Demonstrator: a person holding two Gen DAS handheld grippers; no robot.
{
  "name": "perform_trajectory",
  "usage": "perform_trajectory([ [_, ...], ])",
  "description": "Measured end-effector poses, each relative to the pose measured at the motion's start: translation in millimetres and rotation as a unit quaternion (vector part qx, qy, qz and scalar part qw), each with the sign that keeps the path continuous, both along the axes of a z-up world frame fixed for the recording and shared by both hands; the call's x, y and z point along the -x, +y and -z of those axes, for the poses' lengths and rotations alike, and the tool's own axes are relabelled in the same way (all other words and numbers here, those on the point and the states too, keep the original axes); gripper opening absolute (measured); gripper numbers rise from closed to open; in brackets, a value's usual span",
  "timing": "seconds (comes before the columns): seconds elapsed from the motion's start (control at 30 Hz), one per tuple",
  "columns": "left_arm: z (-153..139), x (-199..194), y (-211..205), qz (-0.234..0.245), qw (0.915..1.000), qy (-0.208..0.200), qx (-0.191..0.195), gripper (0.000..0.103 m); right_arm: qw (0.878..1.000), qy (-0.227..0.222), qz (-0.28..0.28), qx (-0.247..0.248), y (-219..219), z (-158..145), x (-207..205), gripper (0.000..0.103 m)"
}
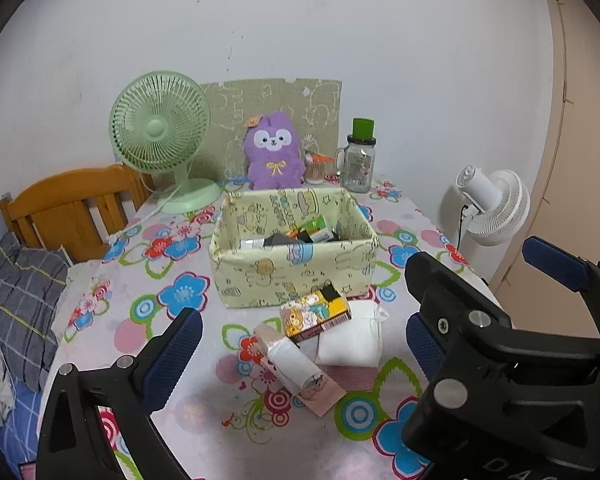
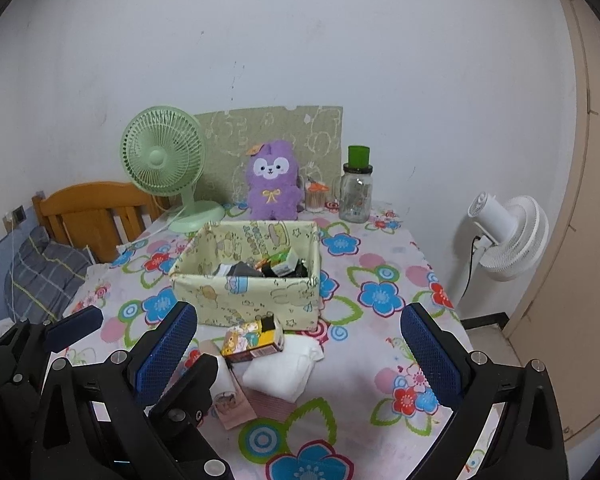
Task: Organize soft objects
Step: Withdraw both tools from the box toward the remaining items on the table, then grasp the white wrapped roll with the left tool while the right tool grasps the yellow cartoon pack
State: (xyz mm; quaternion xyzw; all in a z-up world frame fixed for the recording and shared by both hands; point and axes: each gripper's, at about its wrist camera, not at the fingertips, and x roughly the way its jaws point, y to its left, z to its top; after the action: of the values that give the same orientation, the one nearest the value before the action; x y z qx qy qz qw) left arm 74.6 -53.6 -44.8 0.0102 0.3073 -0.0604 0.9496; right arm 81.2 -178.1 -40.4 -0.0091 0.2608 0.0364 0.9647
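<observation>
Pale-yellow cartoon-print fabric storage box [image 1: 296,248] sits mid-desk on the flower-patterned tablecloth of the desk [image 1: 188,292], holding small packets, one green. Just at its 6 o'clock side lies the pile: a yellow cartoon-bear tissue pack [image 1: 314,316] resting on a folded white cloth [image 1: 354,340], and a pink-and-white rolled soft item [image 1: 292,364] at 7 o'clock of the pack, touching it. Purple plush bunny with a yellow bow [image 1: 275,152] stands at 12 o'clock behind the box, mint-green desk fan [image 1: 160,128] at 10 o'clock, glass jar with green lid [image 1: 359,160] at 1 o'clock. Left hand-held gripper [image 1: 304,344] hangs above the pile, blue pads spread wide apart, nothing between them. Right hand-held gripper [image 2: 300,352] likewise spread apart, empty, over the same pile, just beside the left one.
</observation>
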Motion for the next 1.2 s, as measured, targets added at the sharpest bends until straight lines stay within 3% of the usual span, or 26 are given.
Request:
perform_trajectory([
  [0.57, 60.5, -6.3, 3.1, -0.006, 0.9995, 0.031, 0.004, 0.103, 0.999, 0.037, -0.018, -0.002, 3.5, 64.7, -13.8, 0.103],
  [1.2, 109.1, -41.9, 13.5, -0.014, 0.9956, 0.091, 0.016, 0.103, 0.996, 0.087, -0.016, -0.007, 7.5, 106.6, -48.6, 0.103],
])
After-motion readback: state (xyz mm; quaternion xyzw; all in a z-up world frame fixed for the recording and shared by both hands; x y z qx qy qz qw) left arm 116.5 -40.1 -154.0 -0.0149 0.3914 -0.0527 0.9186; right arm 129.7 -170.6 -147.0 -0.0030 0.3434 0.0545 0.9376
